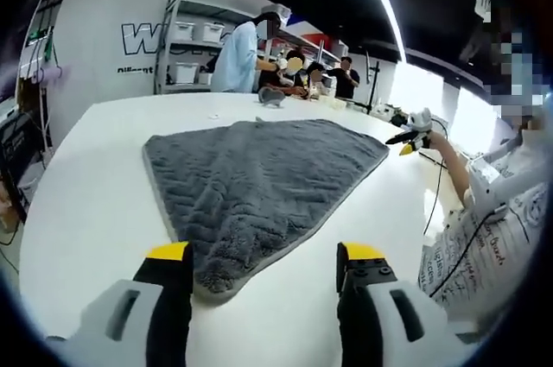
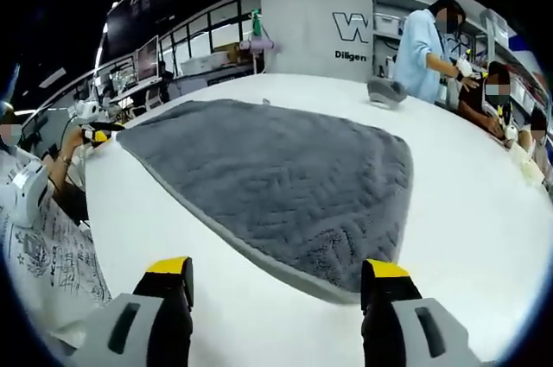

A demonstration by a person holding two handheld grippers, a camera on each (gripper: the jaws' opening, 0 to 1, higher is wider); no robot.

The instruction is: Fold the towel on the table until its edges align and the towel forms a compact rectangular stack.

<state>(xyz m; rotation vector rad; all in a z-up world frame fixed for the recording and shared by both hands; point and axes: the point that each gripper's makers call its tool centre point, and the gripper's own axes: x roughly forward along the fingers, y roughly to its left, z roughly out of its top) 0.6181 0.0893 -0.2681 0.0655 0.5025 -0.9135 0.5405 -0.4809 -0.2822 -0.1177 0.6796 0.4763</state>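
Observation:
A grey towel (image 1: 259, 177) with a zigzag weave lies spread flat on the white table (image 1: 95, 194). In the left gripper view my left gripper (image 1: 266, 265) is open, its yellow-tipped jaws standing either side of the towel's near corner, just above it. My right gripper (image 1: 413, 136) shows small at the far right, at another towel corner. In the right gripper view the towel (image 2: 285, 177) stretches away from my right gripper (image 2: 276, 279), which is open over the near edge. The left gripper (image 2: 93, 132) shows small at the far left, by the towel's left corner.
A small grey object (image 2: 386, 91) lies on the table's far side beyond the towel. Several people (image 1: 298, 73) stand or sit at the far end, with shelving (image 1: 186, 47) behind them. My printed white sleeve (image 1: 484, 237) is at the right. Bare table (image 2: 484, 211) surrounds the towel.

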